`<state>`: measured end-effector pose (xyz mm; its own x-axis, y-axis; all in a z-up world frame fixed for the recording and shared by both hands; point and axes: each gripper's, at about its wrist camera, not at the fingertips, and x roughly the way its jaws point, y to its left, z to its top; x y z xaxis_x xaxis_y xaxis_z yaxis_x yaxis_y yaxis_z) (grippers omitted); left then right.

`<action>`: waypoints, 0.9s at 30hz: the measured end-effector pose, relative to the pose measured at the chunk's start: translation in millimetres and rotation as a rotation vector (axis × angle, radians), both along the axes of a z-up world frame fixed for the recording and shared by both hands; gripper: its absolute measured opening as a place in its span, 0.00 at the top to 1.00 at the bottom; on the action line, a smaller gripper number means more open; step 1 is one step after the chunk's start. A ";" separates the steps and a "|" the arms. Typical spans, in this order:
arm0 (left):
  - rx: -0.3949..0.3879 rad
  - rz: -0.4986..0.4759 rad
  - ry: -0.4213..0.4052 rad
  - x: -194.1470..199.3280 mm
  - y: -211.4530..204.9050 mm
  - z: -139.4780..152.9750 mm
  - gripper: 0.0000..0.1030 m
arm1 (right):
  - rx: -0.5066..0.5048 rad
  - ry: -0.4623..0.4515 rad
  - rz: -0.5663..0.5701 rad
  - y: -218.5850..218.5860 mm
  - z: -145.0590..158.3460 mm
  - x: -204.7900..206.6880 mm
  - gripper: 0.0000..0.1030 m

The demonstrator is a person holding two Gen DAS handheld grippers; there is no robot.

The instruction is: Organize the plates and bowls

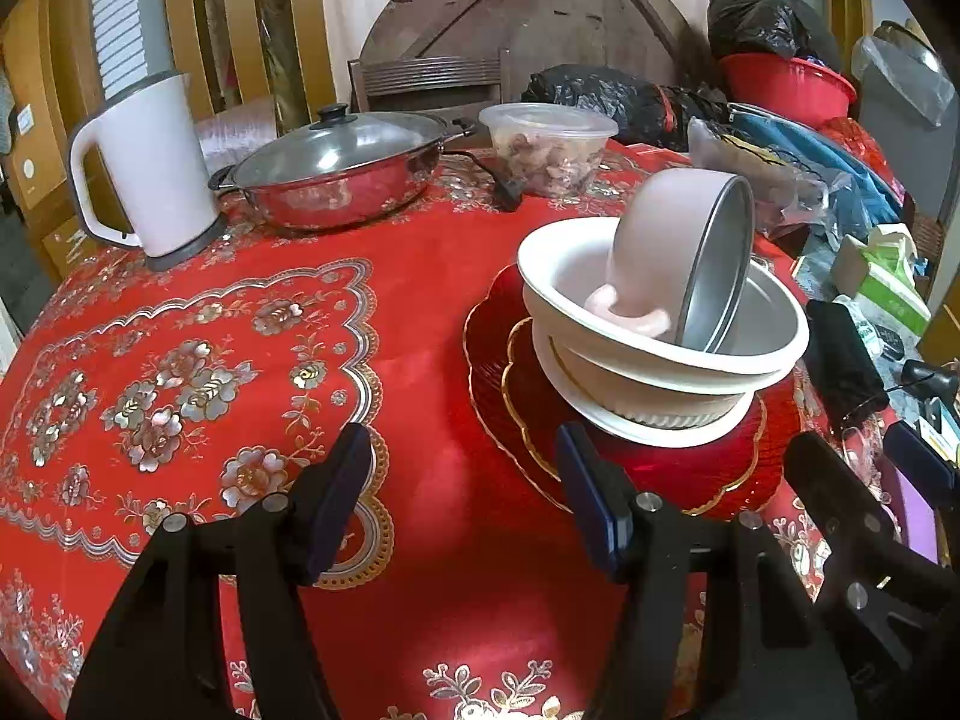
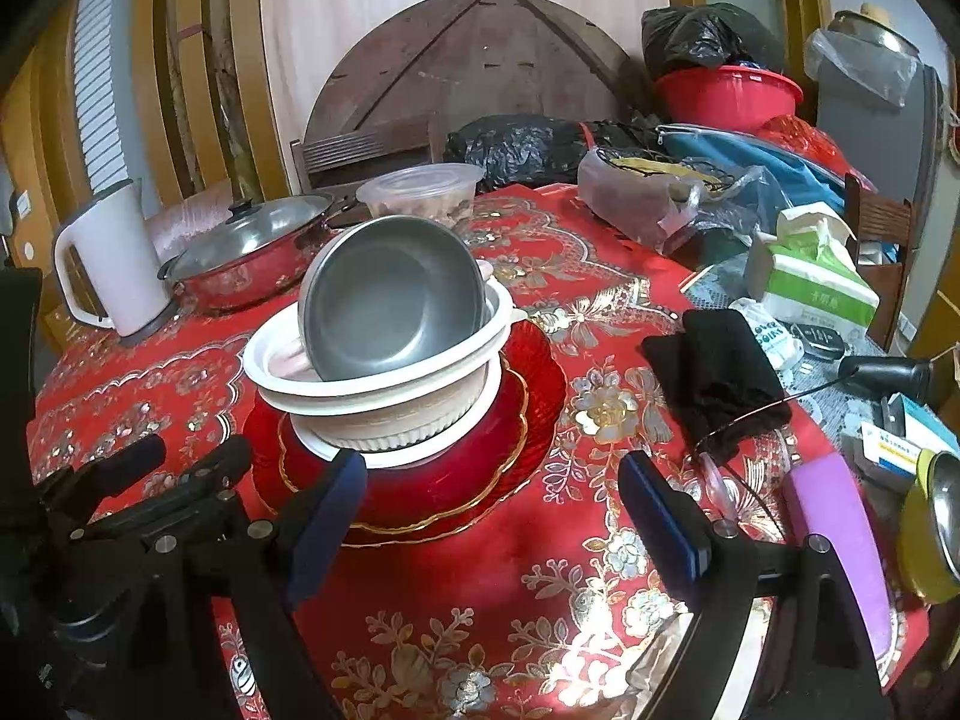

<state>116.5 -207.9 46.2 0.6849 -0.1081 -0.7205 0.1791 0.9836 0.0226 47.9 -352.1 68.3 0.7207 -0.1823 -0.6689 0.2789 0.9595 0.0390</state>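
A stack stands on the red tablecloth: a red gold-rimmed plate [image 1: 528, 414] [image 2: 528, 414] at the bottom, a white plate [image 1: 660, 429] [image 2: 408, 450], a ribbed beige bowl [image 1: 636, 396] [image 2: 414, 414], then a white bowl [image 1: 570, 276] [image 2: 282, 378]. A pink bowl with a metal inside [image 1: 672, 240] [image 2: 390, 294] leans on its side in the white bowl. My left gripper [image 1: 465, 480] is open and empty, just left of and in front of the stack. My right gripper [image 2: 492, 501] is open and empty at the plate's near right edge. A yellow bowl [image 2: 933, 528] sits at the far right.
A white kettle [image 1: 150, 168] [image 2: 114, 258], a lidded steel pot [image 1: 336, 168] [image 2: 246, 252] and a plastic food tub [image 1: 549, 147] [image 2: 420, 189] stand behind. To the right lie a black cloth [image 2: 714, 372], tissue pack [image 2: 810, 282], purple block [image 2: 834, 516], bags and a red basin [image 2: 726, 96].
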 end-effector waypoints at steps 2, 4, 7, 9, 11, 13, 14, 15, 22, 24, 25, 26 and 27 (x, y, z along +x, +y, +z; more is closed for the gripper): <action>-0.002 -0.001 -0.003 -0.2 -0.2 -0.7 0.39 | 0.004 -0.003 -0.003 -0.4 -1.3 -0.3 0.15; 0.004 0.005 -0.007 -0.2 0.4 -1.8 0.39 | 0.003 -0.008 -0.008 0.5 -2.2 -0.7 0.15; 0.017 0.012 -0.018 0.0 1.0 -3.2 0.39 | 0.005 -0.013 -0.010 1.2 -4.3 0.3 0.15; 0.016 0.016 -0.020 0.3 2.5 -3.6 0.39 | 0.009 -0.017 -0.011 2.6 -5.0 0.6 0.15; 0.011 0.019 -0.020 0.8 3.8 -3.5 0.39 | 0.013 -0.021 -0.014 3.2 -5.5 1.2 0.15; 0.016 0.025 -0.027 1.4 4.2 -3.3 0.39 | 0.014 -0.022 -0.015 4.0 -6.5 2.0 0.15; 0.020 0.026 -0.031 1.4 4.6 -3.3 0.39 | 0.015 -0.023 -0.015 3.8 -6.3 1.9 0.15; 0.023 0.027 -0.035 1.4 4.9 -3.3 0.39 | 0.016 -0.025 -0.015 4.4 -6.9 2.5 0.15; 0.019 0.029 -0.047 2.6 8.9 -4.1 0.39 | 0.017 -0.039 -0.020 9.6 -8.5 3.1 0.15; 0.022 0.029 -0.062 1.5 8.7 -3.4 0.39 | 0.015 -0.044 -0.019 9.7 -8.4 2.5 0.15; 0.025 0.030 -0.067 1.1 8.1 -3.4 0.39 | 0.013 -0.044 -0.019 9.8 -8.5 2.5 0.15; 0.028 0.032 -0.071 0.7 7.9 -3.2 0.39 | 0.014 -0.046 -0.019 9.8 -8.5 2.3 0.15; 0.027 0.033 -0.075 0.9 8.2 -2.8 0.39 | 0.015 -0.047 -0.019 9.9 -8.5 2.2 0.15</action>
<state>117.4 -199.7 43.4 0.7398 -0.0661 -0.6696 0.1438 0.9877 0.0613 50.1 -342.2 59.8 0.7479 -0.1869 -0.6369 0.2950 0.9532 0.0667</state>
